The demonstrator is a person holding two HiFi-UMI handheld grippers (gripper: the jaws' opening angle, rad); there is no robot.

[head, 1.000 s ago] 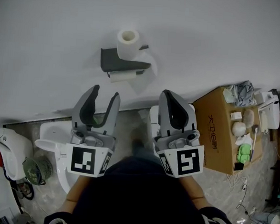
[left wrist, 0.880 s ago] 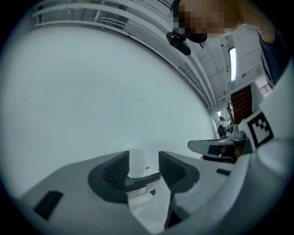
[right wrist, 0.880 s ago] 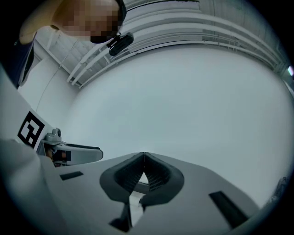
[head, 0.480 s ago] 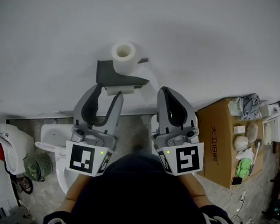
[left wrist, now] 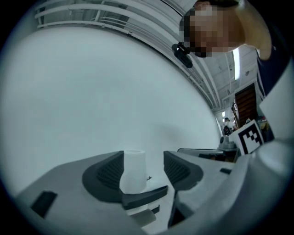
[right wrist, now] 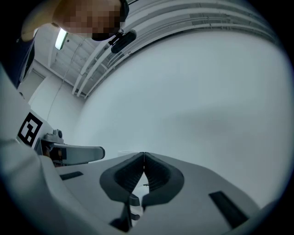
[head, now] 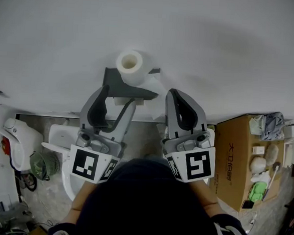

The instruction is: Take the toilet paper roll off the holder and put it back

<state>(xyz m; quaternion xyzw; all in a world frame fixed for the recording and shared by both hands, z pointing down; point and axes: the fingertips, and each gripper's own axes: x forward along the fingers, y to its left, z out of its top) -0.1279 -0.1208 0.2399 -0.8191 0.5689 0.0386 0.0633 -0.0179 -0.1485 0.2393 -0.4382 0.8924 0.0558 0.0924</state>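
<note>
My left gripper (head: 118, 96) is held up toward the white wall, and its jaws are opening. They stand well apart with nothing pressed between the pads. In the left gripper view the white toilet paper roll (head: 129, 63) shows through the gap, nearer the left pad but farther off than either, so I am not touching it.

The roll stands upright on its end on the flat top of the dark grey wall-mounted holder (head: 120, 85), close against the wall. In the head view my left jaw tips sit just below that shelf, with the roll above them. A small white piece (head: 127, 101) pokes out under the shelf; I cannot tell what it is.

I judge this to be the reach for the first grab: the roll is on the holder and has not yet been taken off.

For the next move, I need to lift the left jaws to the roll's height and push forward until one pad lies on each side of it. Both pads must stay clear of the shelf edge. Then I close softly, since the paper will squash, and lift straight up.

My right gripper (head: 175, 94) is beside the holder with its jaws pressed together, empty. I expect it to stay idle.
</note>
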